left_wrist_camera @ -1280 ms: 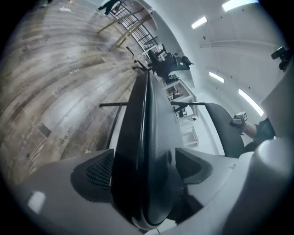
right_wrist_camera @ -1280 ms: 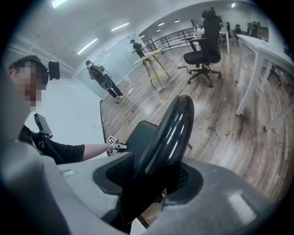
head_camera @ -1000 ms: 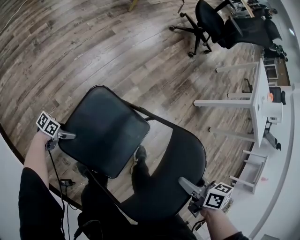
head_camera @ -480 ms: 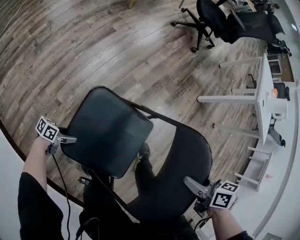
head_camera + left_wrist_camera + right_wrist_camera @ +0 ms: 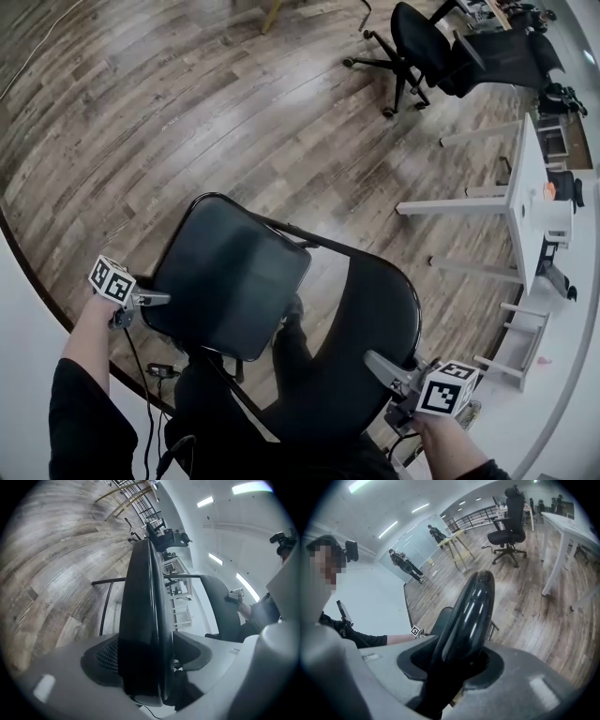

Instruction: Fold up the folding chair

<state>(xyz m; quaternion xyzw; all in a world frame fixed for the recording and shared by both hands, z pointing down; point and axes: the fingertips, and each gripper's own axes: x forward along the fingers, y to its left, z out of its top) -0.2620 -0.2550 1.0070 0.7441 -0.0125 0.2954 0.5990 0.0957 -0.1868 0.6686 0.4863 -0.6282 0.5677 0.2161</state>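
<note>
The black folding chair stands open below me on the wood floor. Its padded seat (image 5: 230, 277) is at centre left and its backrest (image 5: 366, 328) at lower right. My left gripper (image 5: 161, 300) is at the seat's front edge. In the left gripper view the seat (image 5: 140, 616) runs edge-on between the closing jaws of that gripper (image 5: 147, 660), and both pads touch it. My right gripper (image 5: 372, 361) holds the backrest's top edge. In the right gripper view the glossy backrest (image 5: 471, 604) fills that gripper (image 5: 450, 660), shut on it.
A black office chair (image 5: 422, 42) stands at the far right, next to a white desk (image 5: 520, 187). A white wall base (image 5: 28, 309) curves along the left. My legs (image 5: 281, 352) are under the chair. Two people (image 5: 405, 564) stand far off.
My left gripper has moved right and up with the seat's front edge, and the seat has tipped up a little towards the backrest. The right gripper has barely shifted on the backrest.
</note>
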